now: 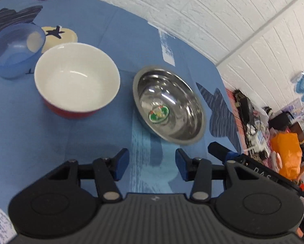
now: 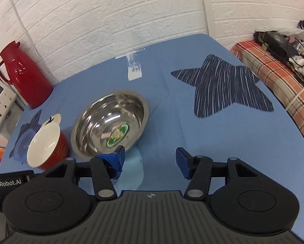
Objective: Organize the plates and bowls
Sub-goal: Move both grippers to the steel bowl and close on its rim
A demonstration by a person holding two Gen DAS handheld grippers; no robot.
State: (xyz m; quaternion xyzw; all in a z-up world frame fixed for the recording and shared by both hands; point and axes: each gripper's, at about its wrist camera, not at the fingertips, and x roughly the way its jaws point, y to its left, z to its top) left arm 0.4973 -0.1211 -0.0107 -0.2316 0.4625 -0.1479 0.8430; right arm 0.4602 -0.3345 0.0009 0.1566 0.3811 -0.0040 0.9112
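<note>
Black-bodied and tipped with blue pads, the left tool (image 1: 152,165) is hovering low over the blue cloth-covered surface (image 1: 91,142), its fingers spread apart and gripping nothing. Just beyond it, a shiny round stainless-steel bowl (image 1: 168,104) with a green and red sticker (image 1: 158,113) inside is sitting on the cloth, looking slightly tilted. To its left, close by but apart, a red ceramic bowl with a white inside (image 1: 76,79) is standing upright. Further left, a translucent blue plastic bowl (image 1: 15,50) is leaning on its side, just beside the red bowl; whether they are touching I cannot tell. A cream round print with a dark star (image 1: 59,35) is showing on the cloth behind them.

From the right wrist view, the right tool (image 2: 150,160) is likewise hanging spread wide and empty over the surface, its left pad (image 2: 116,159) lying in front of the steel bowl's near rim. A red plastic thermos jug with a handle (image 2: 24,75) is standing at the far left corner against the white brick wall (image 2: 111,10). A large dark blue striped star print (image 2: 223,87) is lying on the cloth to the right.
</note>
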